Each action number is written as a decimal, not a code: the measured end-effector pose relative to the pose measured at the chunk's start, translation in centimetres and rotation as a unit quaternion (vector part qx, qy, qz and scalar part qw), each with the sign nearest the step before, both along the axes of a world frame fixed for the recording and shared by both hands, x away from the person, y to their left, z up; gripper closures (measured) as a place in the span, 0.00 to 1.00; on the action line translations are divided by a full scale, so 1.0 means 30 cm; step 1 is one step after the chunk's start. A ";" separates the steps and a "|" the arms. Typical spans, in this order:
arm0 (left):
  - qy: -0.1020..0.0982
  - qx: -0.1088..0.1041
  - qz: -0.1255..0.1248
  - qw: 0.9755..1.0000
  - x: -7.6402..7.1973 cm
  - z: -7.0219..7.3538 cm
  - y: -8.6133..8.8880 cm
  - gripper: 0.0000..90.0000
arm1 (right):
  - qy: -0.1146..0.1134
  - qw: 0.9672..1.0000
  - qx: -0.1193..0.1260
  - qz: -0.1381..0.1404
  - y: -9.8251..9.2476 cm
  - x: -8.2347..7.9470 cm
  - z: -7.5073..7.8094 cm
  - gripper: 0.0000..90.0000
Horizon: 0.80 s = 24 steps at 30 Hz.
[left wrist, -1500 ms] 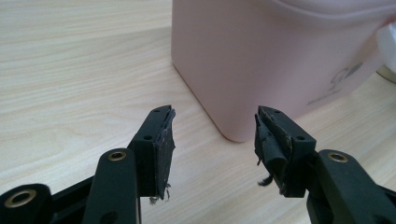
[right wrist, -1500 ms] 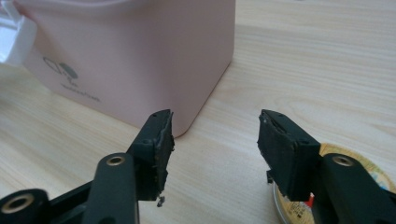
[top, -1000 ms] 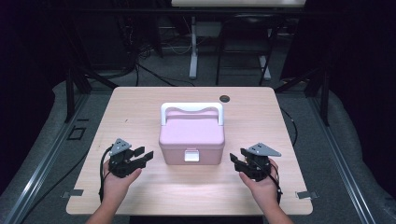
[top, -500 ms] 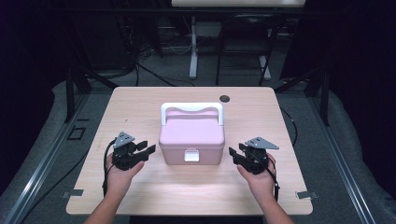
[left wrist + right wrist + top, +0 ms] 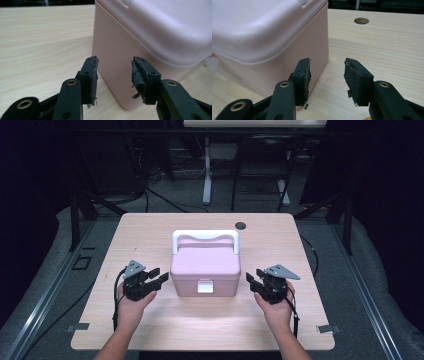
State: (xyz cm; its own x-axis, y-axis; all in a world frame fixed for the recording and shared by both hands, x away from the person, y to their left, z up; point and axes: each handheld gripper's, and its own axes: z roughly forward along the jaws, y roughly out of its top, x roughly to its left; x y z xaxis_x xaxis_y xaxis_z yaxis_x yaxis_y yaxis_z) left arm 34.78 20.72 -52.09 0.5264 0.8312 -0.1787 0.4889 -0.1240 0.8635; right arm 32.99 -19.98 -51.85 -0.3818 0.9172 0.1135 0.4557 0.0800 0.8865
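A pink box (image 5: 205,265) with a white handle (image 5: 205,236) and a white front latch (image 5: 204,286) stands shut at the table's middle. My left gripper (image 5: 160,275) sits just left of the box, jaws pointing at its side and a small gap away. In the left gripper view the left gripper (image 5: 115,67) is open, the box's corner (image 5: 150,32) beyond its tips. My right gripper (image 5: 253,276) is open just right of the box. Its own view puts the right gripper (image 5: 327,68) beside the box wall (image 5: 262,32). Both pairs of jaws have just been closing, nothing between them.
The light wooden table (image 5: 150,230) has a dark round hole (image 5: 241,225) near its far edge, behind the box; it is the hole (image 5: 361,20) in the right gripper view. Bare wood surrounds the box. Dark floor, cables and stands lie beyond the table.
Both grippers have edged slightly in toward the box's sides, and their jaws have narrowed a little. The box has not moved.
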 end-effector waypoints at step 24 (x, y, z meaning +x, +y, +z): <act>-0.007 0.013 -0.004 1.000 0.017 -0.045 -0.046 0.80 | 0.006 1.000 -0.019 0.022 0.073 0.019 -0.075 0.80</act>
State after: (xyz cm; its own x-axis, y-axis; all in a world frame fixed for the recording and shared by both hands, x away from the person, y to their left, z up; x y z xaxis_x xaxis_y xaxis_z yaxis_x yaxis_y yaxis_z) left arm 35.28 19.34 -53.45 0.5353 0.8313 -0.1497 0.4756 -0.1502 0.8667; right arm 33.56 -17.78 -54.10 -0.4207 0.9033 0.0837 0.4616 0.1338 0.8770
